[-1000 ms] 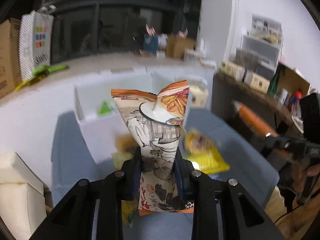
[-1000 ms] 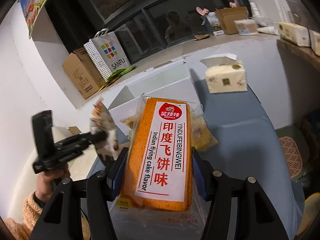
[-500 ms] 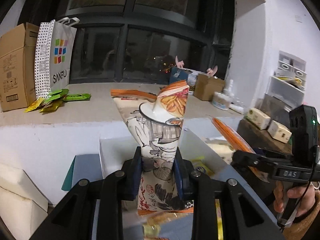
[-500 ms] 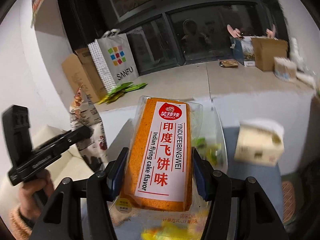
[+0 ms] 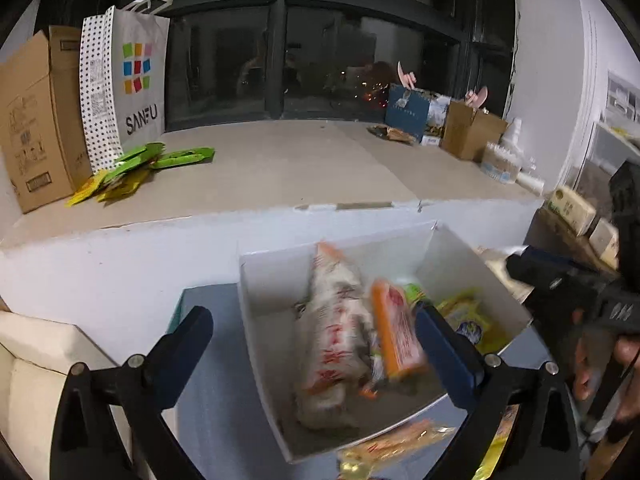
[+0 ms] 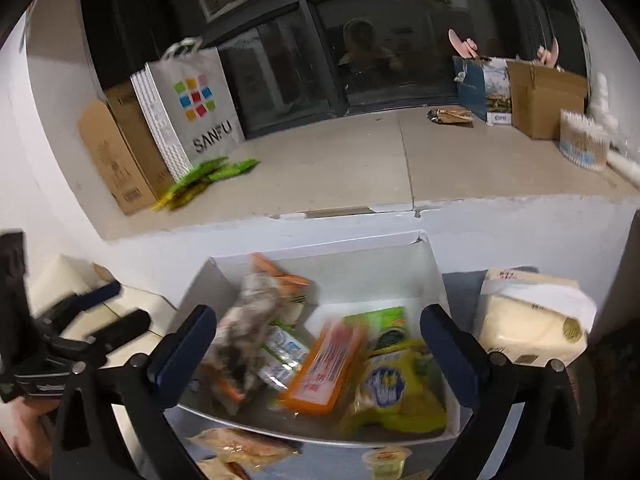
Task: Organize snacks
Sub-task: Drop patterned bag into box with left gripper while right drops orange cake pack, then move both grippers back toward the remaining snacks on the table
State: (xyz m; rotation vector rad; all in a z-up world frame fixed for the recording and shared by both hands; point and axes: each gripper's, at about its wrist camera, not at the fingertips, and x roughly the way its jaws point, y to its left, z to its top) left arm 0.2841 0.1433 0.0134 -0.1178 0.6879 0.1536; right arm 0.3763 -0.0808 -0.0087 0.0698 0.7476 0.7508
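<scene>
Snacks mostly sit in the open white cardboard box [image 6: 436,276], in front of the white ledge.

Contents, right wrist view:
- crumpled illustrated orange-and-grey snack bag [image 6: 248,320] at box 9 o'clock, motion-blurred
- flat orange flying-cake pack with white label [image 6: 324,364] dead centre, tilted, also blurred
- yellow bag with blue-white print [image 6: 392,388] at 4 o'clock
- green packet [image 6: 380,320] just behind it
- small clear blue-printed sachet [image 6: 280,348] between the bag and the orange pack

Left wrist view matches: snack bag [image 5: 336,340] and orange pack [image 5: 396,332] side by side in the box [image 5: 256,320].

Tools: left tool [image 5: 316,344] fully spread, nothing between the fingers. Right tool [image 6: 320,344] likewise wide open and empty. Both hover over the box's near edge.

Blur suggests the two packs are probably dropping or just settling; can't confirm from these frames.

Progress: well along, not done. Left outside the box on the blue tabletop [image 6: 460,284], at 6 o'clock under the near wall: a pale crinkled snack pouch [image 6: 240,446] and a small clear jelly cup with orange lid [image 6: 386,460]. Left view also shows a shiny gold-orange wrapper [image 5: 392,446] at the front edge. The cream tissue pack [image 6: 532,320] at 3 o'clock isn't a snack, I'd leave it.

Next: grab the stragglers.
</scene>
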